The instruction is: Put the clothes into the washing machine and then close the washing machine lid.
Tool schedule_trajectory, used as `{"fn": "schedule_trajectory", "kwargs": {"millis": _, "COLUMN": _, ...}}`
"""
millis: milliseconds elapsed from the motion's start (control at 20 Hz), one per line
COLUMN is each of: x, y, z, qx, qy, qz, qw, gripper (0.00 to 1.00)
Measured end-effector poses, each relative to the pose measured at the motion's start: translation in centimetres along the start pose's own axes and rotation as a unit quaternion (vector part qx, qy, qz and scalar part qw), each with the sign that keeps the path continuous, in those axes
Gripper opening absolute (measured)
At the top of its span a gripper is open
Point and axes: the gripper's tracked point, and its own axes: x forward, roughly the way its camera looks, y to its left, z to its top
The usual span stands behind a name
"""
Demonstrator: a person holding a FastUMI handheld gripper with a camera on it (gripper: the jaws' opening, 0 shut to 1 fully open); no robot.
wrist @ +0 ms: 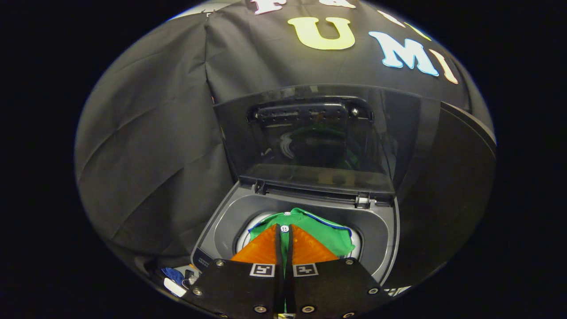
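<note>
claw point(284, 235): fingers pinched on green cloth point(325, 232) | cloth: over drum mouth, spreading just ahead of fingers | washer point(221, 223): grey top rim around it | lid point(310, 133): upright behind, dark, open

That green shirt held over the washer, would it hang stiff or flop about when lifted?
Probably floppy: the green shirt drapes in soft folds over the drum opening of the washer. It looks light, thin cloth pinched between the closed jaws of the gripper. Likely not slippery, since it bunches there, though it may snag the rim.
</note>
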Motion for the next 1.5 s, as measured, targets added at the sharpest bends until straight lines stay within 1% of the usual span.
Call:
{"fn": "schedule_trajectory", "kwargs": {"millis": 100, "x": 0.2, "y": -0.5, "z": -0.7, "qx": 0.011, "qy": 0.012, "qz": -0.008, "qw": 1.000, "gripper": 0.04}}
{"fn": "schedule_trajectory", "kwargs": {"millis": 200, "x": 0.1, "y": -0.4, "z": -1.2, "qx": 0.026, "qy": 0.021, "qz": -0.002, "qw": 0.999, "gripper": 0.11}}
{"fn": "schedule_trajectory", "kwargs": {"millis": 250, "x": -0.3, "y": -0.4, "z": -0.7, "qx": 0.038, "qy": 0.022, "qz": 0.004, "qw": 0.999, "gripper": 0.20}}
{"fn": "schedule_trajectory", "kwargs": {"millis": 450, "x": -0.7, "y": -0.7, "z": -0.6, "qx": 0.034, "qy": 0.011, "qz": -0.005, "qw": 0.999, "gripper": 0.97}}
{"fn": "schedule_trajectory", "kwargs": {"millis": 850, "x": -2.6, "y": -0.3, "z": 0.7, "qx": 0.014, "qy": -0.014, "qz": -0.008, "qw": 1.000, "gripper": 0.96}}
{"fn": "schedule_trajectory", "kwargs": {"millis": 1000, "x": -3.6, "y": 0.4, "z": 2.0, "qx": -0.008, "qy": -0.048, "qz": -0.009, "qw": 0.999, "gripper": 0.96}}
{"fn": "schedule_trajectory", "kwargs": {"millis": 1150, "x": -5.1, "y": 1.0, "z": 4.2, "qx": -0.009, "qy": -0.098, "qz": -0.011, "qw": 0.995, "gripper": 0.96}}
{"fn": "schedule_trajectory", "kwargs": {"millis": 1500, "x": -9.6, "y": 1.4, "z": 9.8, "qx": -0.011, "qy": -0.208, "qz": -0.037, "qw": 0.977, "gripper": 0.95}}
